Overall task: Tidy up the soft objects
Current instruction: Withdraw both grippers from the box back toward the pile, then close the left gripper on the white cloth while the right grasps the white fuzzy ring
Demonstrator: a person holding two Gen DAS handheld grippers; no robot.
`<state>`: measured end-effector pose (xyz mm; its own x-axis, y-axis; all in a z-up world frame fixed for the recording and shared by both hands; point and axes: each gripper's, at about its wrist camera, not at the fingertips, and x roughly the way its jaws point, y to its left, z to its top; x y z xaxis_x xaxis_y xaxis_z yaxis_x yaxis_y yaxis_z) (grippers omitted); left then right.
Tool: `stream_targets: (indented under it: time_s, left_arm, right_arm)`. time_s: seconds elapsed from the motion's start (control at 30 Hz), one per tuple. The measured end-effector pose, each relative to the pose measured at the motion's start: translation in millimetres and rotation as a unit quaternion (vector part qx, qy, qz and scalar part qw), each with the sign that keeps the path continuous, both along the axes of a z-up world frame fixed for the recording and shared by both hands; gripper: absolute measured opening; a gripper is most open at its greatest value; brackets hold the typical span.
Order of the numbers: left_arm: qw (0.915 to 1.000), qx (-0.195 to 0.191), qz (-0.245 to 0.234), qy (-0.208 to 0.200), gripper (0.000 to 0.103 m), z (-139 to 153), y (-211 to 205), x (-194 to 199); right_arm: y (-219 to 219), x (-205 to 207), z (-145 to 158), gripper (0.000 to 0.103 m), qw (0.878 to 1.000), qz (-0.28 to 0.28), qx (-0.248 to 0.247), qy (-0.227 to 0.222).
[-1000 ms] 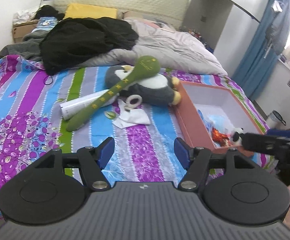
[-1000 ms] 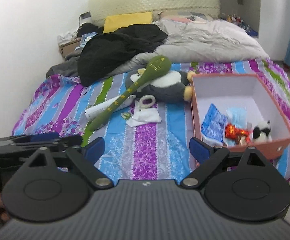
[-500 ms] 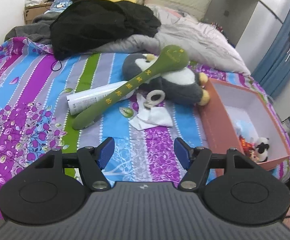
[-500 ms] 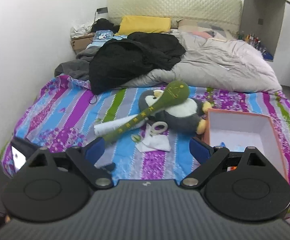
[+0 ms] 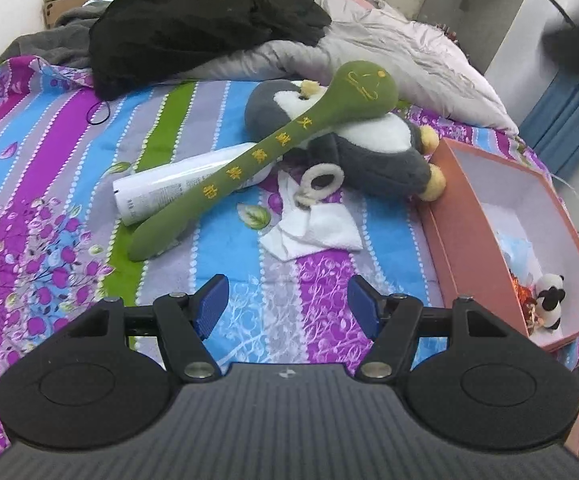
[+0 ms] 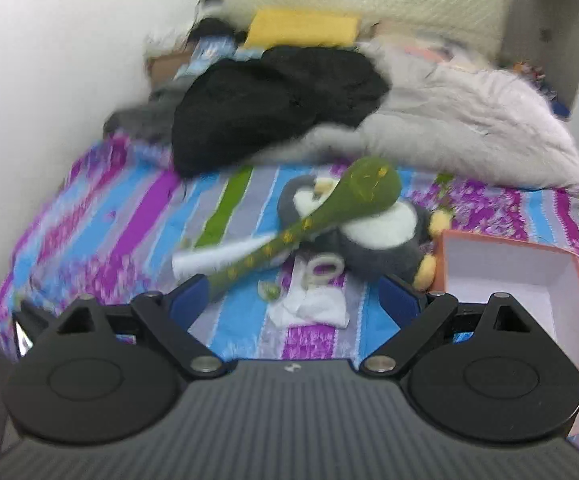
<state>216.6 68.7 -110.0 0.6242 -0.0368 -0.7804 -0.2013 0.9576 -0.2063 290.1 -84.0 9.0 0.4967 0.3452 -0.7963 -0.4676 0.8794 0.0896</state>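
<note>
Both my grippers, left gripper [image 5: 287,302] and right gripper [image 6: 295,300], stand wide and empty above the bed, and I judge the green plush mallet [image 5: 265,156], lying across the penguin plush [image 5: 373,152], light and squashy, best pinched at its thin handle.

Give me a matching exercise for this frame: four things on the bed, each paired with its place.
1. green plush
2. toy panda
3. black clothes
4. white cloth

A. inside the box
B. heaped near the bed's head
C. lying across the penguin and the tube
D. flat on the sheet, in front of the penguin

Pairs: 1-C, 2-A, 3-B, 4-D
</note>
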Motion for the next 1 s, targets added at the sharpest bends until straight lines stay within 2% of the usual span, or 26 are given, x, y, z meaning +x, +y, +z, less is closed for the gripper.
stream_targets:
  time_s: [0.03, 0.13, 0.23, 0.33, 0.43, 0.53, 0.67, 0.77, 0.9, 1.0]
  left_arm:
    - [1.0, 0.001, -0.001, -0.001, 0.071, -2, 0, 3]
    - [1.0, -0.001, -0.005, -0.003, 0.071, -8, -2, 10]
    - [0.9999, -0.002, -0.012, -0.002, 0.071, -17, -3, 18]
    - [0.9999, -0.003, -0.013, 0.006, 0.071, -30, -3, 27]
    - [0.9999, -0.006, -0.011, 0.006, 0.071, -39, 1, 36]
    - [0.9999, -0.013, -0.007, 0.009, 0.071, -50, 6, 48]
    - [0.9998, -0.017, -0.008, 0.007, 0.071, -64, 12, 69]
    - [0.9997, -0.024, -0.007, 0.006, 0.071, -76, 17, 86]
    - [0.9992, -0.038, -0.014, 0.006, 0.071, -93, 21, 108]
    - [0.9992, -0.034, -0.021, 0.002, 0.071, -104, 21, 121]
  right_arm:
    - [-3, 7, -5, 0.093, 1.0, -0.006, 0.014, 0.024]
    - [-1, 14, -16, 0.093, 1.0, -0.001, 0.002, 0.019]
    - [-4, 27, -29, 0.093, 0.998, -0.006, 0.017, 0.064]
    - [-5, 40, -42, 0.093, 0.998, -0.013, 0.002, 0.064]
    - [-7, 57, -52, 0.093, 0.997, -0.012, 0.01, 0.079]
    - [1, 69, -59, 0.093, 0.998, 0.003, 0.009, 0.067]
    - [9, 91, -74, 0.093, 0.994, 0.018, 0.031, 0.106]
    - [15, 103, -86, 0.093, 0.996, 0.02, 0.024, 0.083]
    - [31, 126, -117, 0.092, 0.994, 0.053, 0.008, 0.096]
    - [35, 151, -143, 0.092, 0.995, 0.045, 0.0, 0.092]
